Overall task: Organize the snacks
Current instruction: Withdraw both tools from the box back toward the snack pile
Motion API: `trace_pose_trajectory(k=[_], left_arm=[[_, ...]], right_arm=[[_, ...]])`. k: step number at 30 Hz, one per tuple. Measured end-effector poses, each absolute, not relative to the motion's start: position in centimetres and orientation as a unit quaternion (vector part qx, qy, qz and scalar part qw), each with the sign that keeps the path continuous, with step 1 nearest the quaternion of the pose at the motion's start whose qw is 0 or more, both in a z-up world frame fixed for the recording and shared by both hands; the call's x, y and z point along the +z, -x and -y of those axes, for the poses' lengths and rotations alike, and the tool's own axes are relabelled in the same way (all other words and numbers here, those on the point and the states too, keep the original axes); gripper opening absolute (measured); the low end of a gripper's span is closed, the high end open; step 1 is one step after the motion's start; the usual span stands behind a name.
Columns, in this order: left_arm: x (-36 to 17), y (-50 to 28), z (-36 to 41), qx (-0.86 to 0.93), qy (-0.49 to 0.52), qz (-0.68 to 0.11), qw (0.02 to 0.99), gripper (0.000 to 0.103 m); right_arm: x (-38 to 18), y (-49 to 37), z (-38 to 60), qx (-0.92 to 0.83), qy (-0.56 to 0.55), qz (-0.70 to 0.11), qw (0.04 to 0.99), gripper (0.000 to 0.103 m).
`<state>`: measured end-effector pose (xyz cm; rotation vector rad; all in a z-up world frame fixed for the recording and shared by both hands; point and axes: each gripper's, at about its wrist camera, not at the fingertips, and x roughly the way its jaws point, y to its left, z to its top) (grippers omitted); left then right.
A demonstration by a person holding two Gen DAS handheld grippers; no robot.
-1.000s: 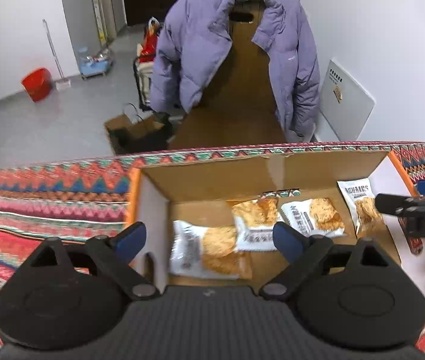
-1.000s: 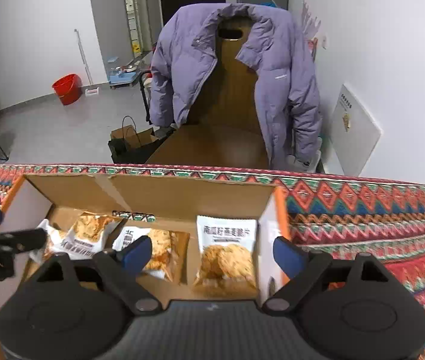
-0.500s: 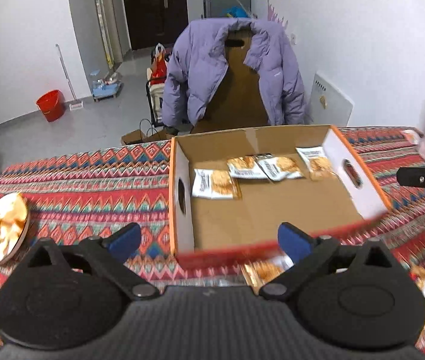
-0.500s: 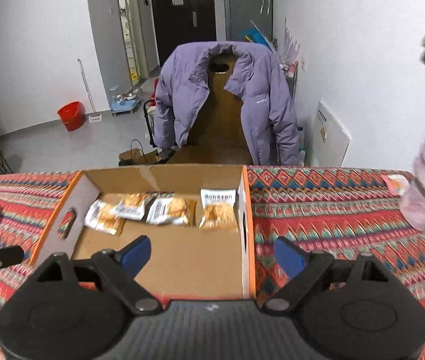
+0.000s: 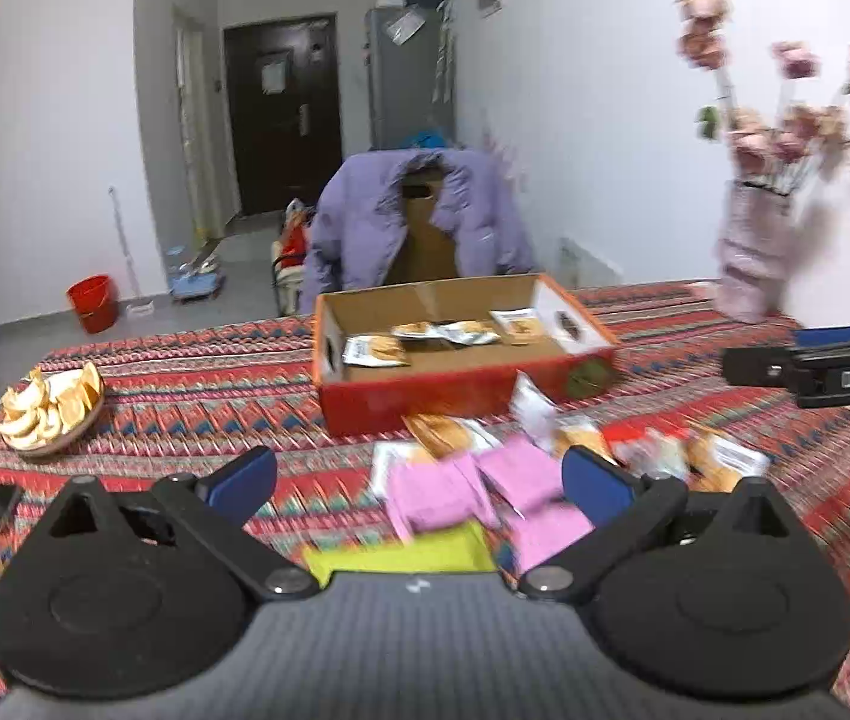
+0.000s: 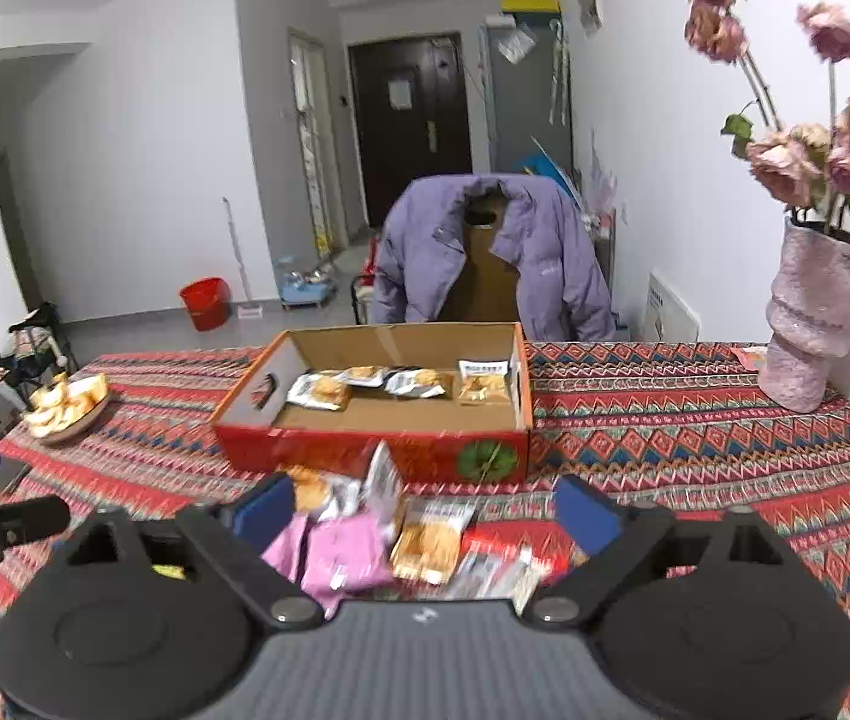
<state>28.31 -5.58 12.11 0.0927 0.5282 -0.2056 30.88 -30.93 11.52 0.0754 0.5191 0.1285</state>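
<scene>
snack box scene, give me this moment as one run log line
left gripper open, empty | right gripper opening, empty | cardboard box holds four packets | loose snack packets on tablecloth

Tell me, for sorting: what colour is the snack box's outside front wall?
Red, with a green round emblem; clearest in the right wrist view.

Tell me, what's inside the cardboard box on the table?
Inside the cardboard box, four snack packets lie in a row along the far wall; the rest of the floor looks bare. The near wall hides a strip of floor just behind it.
</scene>
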Motion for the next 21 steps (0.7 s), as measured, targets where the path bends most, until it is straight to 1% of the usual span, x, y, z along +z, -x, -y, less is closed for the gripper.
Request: trace_pose_trajectory(k=[6,9,15,19,21], left_arm=[[9.9,-19.3,5.3,-0.108,-0.055,-0.224,0.967,0.103],[8.8,-15.7,4.8,-0.108,-0.077,-0.197,0.971,0.103],[7.0,-11.7,4.0,-0.084,-0.121,-0.182,0.972,0.103],[6.1,-9.6,2.9,-0.066,-0.102,-0.158,0.98,0.103],[5.7,-9.2,2.6,-0.066,-0.089,-0.167,0.98,0.103]], right_arm=[[8.9,-21.4,29.2,0.059,0.001,-0.2,0.978,0.102],[7.6,-16.8,27.8,0.059,0.028,-0.179,0.982,0.103],[5.3,-11.0,25.3,0.078,0.045,-0.185,0.979,0.103],[4.9,-8.6,24.0,0.067,0.075,-0.169,0.98,0.103],[4.9,-7.5,23.6,0.052,0.082,-0.158,0.983,0.103]])
